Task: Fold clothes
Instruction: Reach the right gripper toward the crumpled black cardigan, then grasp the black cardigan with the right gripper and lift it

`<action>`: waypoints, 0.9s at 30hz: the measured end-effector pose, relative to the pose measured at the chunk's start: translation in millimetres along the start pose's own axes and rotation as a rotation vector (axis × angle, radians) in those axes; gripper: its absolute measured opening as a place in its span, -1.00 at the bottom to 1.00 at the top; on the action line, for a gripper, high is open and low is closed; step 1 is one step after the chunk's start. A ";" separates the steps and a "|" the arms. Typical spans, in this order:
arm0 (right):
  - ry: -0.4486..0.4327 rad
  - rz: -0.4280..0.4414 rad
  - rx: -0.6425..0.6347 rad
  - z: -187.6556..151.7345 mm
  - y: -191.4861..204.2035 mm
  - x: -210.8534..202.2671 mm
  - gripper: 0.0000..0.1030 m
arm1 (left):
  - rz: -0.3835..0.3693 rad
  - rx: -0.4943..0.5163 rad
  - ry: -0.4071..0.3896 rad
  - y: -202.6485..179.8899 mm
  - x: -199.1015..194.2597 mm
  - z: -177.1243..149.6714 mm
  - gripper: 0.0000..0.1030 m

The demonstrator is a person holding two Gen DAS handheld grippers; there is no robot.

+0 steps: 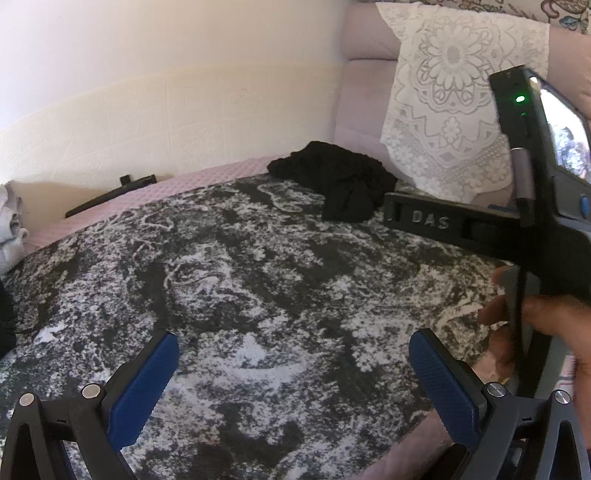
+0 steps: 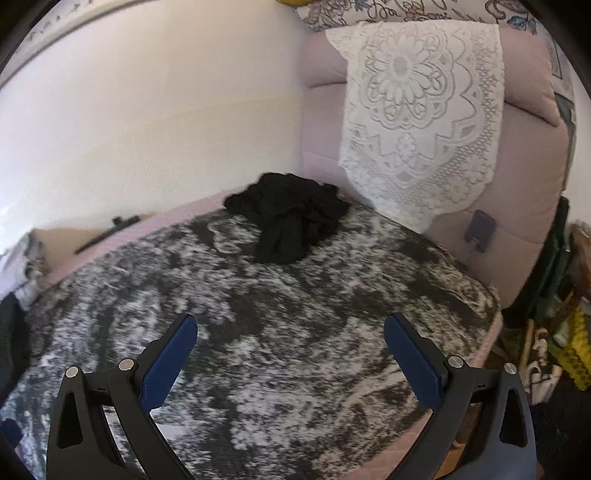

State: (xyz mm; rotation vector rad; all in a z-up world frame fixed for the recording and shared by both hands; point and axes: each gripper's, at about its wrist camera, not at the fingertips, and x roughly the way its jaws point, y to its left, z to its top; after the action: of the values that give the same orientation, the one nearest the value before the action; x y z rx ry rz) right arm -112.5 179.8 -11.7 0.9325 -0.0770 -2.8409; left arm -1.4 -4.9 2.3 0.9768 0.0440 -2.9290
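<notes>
A crumpled black garment (image 2: 286, 221) is seen heaped at the far end of a bed (image 2: 295, 332) covered in a black-and-white patterned spread, near a lace-draped headboard (image 2: 421, 122). Both the left gripper (image 1: 293, 373) and right gripper (image 2: 290, 350) are held above the spread, fingers spread wide, nothing gripped.

Black crumpled garment (image 1: 332, 182) at 12 o'clock on the bed. Bedspread (image 1: 258, 295) mottled black and white, marbled pattern. Pale pink quilted sheet (image 1: 147, 192) showing along its edge at 10 o'clock. Headboard (image 2: 321, 110) dusty pink at 1 o'clock, white floral lace cloth (image 2: 421, 118) draped over it. Wall (image 2: 166, 110) white above, cream below. Fingers (image 2: 170, 362) on both grippers blue-padded on black frames. Floral multicolour fabric (image 2: 388, 11) at 12 o'clock top edge.
</notes>
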 end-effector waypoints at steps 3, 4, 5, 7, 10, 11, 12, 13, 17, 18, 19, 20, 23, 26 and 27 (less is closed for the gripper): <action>-0.016 -0.005 0.004 0.8 -7.6 7.2 0.99 | 0.019 -0.009 -0.002 5.5 1.9 0.9 1.00; -0.008 -0.009 0.016 1.4 -12.6 13.9 0.99 | 0.029 -0.011 -0.001 8.1 3.0 1.2 1.00; 0.008 -0.012 0.033 2.3 -18.9 23.0 0.99 | 0.037 -0.012 0.002 11.6 5.7 1.7 1.00; 0.050 -0.009 0.082 5.2 -33.8 46.6 0.99 | 0.048 -0.023 0.028 18.6 12.8 2.3 1.00; 0.110 0.014 0.149 15.0 -51.6 83.4 0.99 | 0.062 -0.044 0.038 32.7 25.6 4.5 1.00; 0.129 0.025 0.169 19.7 -56.0 95.5 0.99 | 0.065 -0.052 0.045 37.0 30.0 5.2 1.00; 0.136 0.027 0.169 25.2 -58.3 108.4 0.99 | 0.071 -0.059 0.053 40.3 33.8 5.3 1.00; 0.137 0.022 0.158 31.1 -59.2 121.7 0.99 | 0.075 -0.066 0.058 43.7 37.5 5.0 1.00; 0.194 -0.004 0.121 55.7 -63.0 197.4 0.95 | 0.104 -0.075 0.086 53.0 53.9 0.1 1.00; 0.215 -0.011 0.131 60.2 -65.3 216.5 0.94 | 0.111 -0.075 0.116 54.0 59.3 -2.7 1.00; 0.235 -0.018 0.140 64.7 -67.6 235.5 0.89 | 0.118 -0.077 0.128 56.2 64.2 -4.3 1.00; 0.261 -0.013 0.161 68.5 -69.6 254.9 0.82 | 0.125 -0.078 0.140 58.4 69.0 -6.0 1.00; 0.352 0.027 0.190 74.0 -65.1 306.7 0.67 | 0.147 -0.083 0.162 65.9 80.0 -7.3 1.00; 0.430 0.042 0.124 77.1 -53.2 333.8 -0.85 | 0.160 -0.090 0.165 72.0 83.5 -5.9 1.00; 0.426 0.049 0.079 82.6 -46.8 332.0 -0.85 | 0.157 -0.097 0.157 73.1 83.3 -5.7 1.00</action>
State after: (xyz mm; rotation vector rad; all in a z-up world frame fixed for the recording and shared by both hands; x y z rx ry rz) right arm -431.5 173.6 -143.9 1.5046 -0.1595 -2.5466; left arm -60.1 -81.1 -53.0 1.1374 0.1098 -2.6768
